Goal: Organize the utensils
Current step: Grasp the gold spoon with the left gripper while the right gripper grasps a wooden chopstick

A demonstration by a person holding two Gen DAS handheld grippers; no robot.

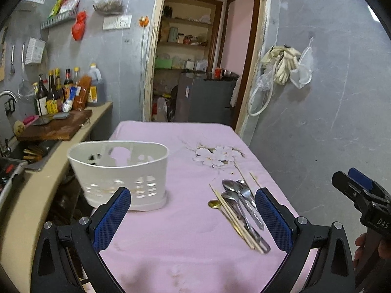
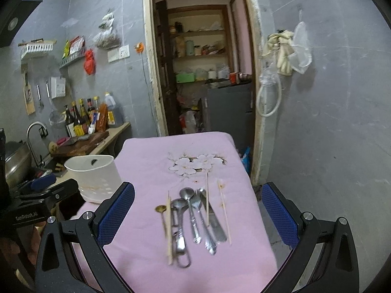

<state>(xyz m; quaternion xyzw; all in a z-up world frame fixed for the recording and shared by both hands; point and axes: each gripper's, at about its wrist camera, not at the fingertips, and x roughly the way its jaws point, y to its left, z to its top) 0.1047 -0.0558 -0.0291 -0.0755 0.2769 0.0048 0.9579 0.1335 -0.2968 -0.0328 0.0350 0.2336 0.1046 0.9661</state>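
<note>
A pile of utensils lies on the pink tablecloth [image 2: 146, 256]: several steel spoons [image 2: 193, 214], a small gold spoon [image 2: 160, 209] and wooden chopsticks [image 2: 169, 229]. In the left wrist view the spoons [image 1: 240, 200] and chopsticks [image 1: 232, 217] lie at the right. A white slotted utensil basket [image 1: 119, 171] stands at the table's left; it also shows in the right wrist view [image 2: 94, 175]. My left gripper [image 1: 193, 210] is open and empty above the table, between basket and utensils. My right gripper [image 2: 198, 210] is open and empty, hovering over the utensil pile.
A counter [image 1: 36, 195] runs along the left with a wooden cutting board [image 1: 56, 127], sauce bottles [image 1: 56, 90] and a sink tap [image 2: 34, 131]. A doorway [image 1: 195, 61] opens behind the table. The tiled wall [image 1: 330, 97] is close on the right.
</note>
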